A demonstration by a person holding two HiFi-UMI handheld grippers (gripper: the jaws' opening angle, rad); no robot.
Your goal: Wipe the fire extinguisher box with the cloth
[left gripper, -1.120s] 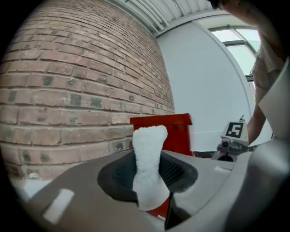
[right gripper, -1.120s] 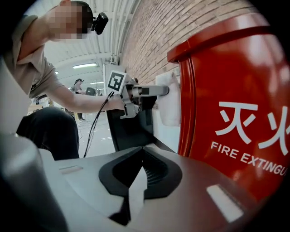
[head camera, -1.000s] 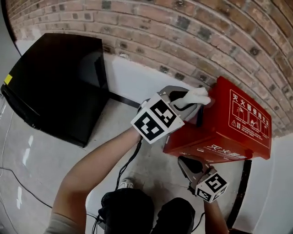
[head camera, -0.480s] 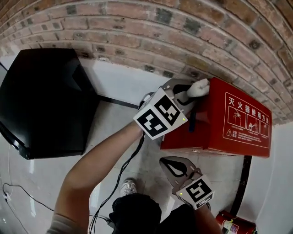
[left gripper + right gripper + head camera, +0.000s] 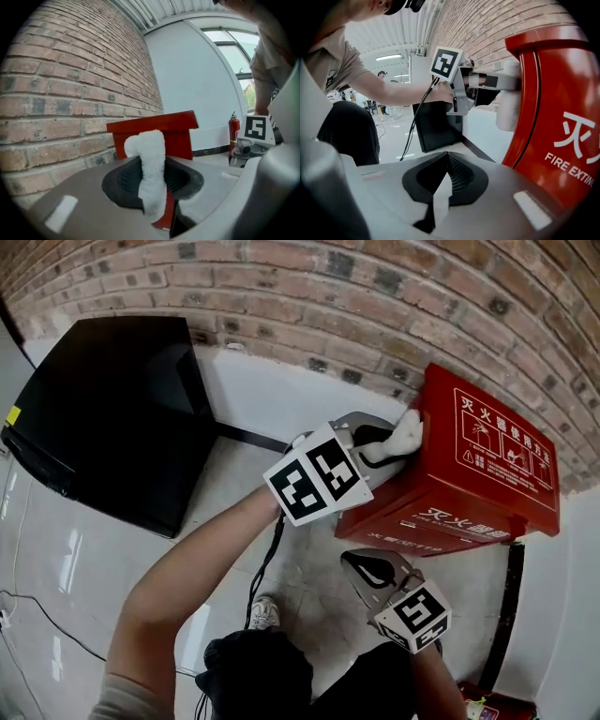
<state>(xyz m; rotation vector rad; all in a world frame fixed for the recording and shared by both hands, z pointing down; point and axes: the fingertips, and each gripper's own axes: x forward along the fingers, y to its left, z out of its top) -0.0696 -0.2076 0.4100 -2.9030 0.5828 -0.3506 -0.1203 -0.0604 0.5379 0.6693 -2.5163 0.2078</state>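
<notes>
Pinching the white cloth [image 5: 150, 173] between its jaws, the left gripper [image 5: 382, 442] is clamped on the middle of the cloth, with a rounded wad sticking out past the tips. That wad is pressed against the red fire extinguisher box [image 5: 487, 474] at its upper left corner, on the side edge nearest the black cabinet [image 5: 112, 418]; the right gripper view shows cloth and red metal touching there. The right gripper [image 5: 367, 570] hangs lower, just in front of the box's lettered front face. Its jaws are closed together with nothing between them and it touches nothing. The box stands against the brick wall [image 5: 375, 296], and a small fire extinguisher [image 5: 233, 136] stands well apart on the floor beyond it. Progress read: wiping is under way, with contact made at one corner only. No streaks, damp marks or dust lines show, so how much surface is already cleaned cannot be told. The instruction panel, the front face with the lettering and the far side likely remain to be covered.
</notes>
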